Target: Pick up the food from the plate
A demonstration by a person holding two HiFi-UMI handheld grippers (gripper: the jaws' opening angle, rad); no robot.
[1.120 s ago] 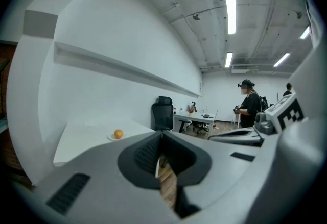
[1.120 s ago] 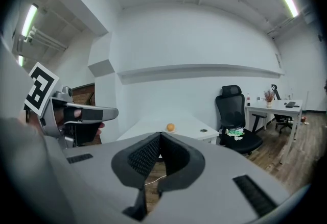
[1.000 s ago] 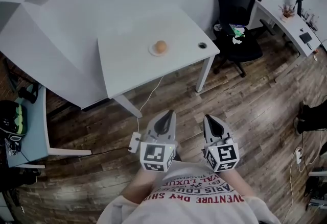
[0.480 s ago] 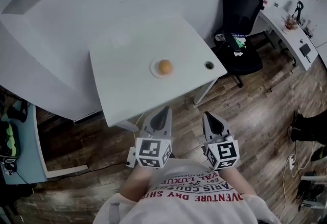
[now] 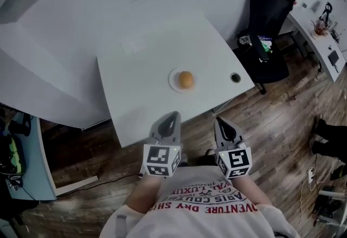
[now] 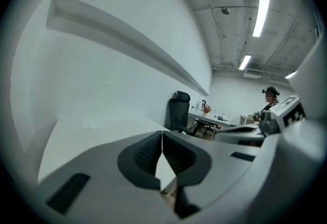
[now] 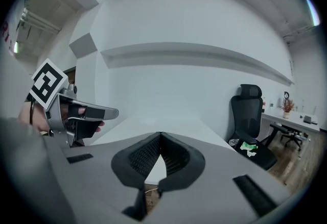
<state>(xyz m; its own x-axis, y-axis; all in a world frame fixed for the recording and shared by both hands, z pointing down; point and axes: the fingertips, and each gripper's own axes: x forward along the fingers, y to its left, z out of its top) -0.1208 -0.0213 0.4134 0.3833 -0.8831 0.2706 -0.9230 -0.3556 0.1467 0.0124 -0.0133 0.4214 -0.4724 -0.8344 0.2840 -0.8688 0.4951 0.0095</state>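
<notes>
Holding our left gripper (image 5: 172, 117) and right gripper (image 5: 219, 121) pinched closed and empty by the table's (image 5: 135, 96) near edge, we should spread one's jaws before reaching far to the orange food (image 5: 186, 79) on its plate (image 5: 174, 83).

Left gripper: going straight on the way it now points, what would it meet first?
The left gripper points over the table, just left of the plate with the food. Its view looks slightly down on the tabletop, so it probably clears both and meets the wall first; depth is unclear.
</notes>
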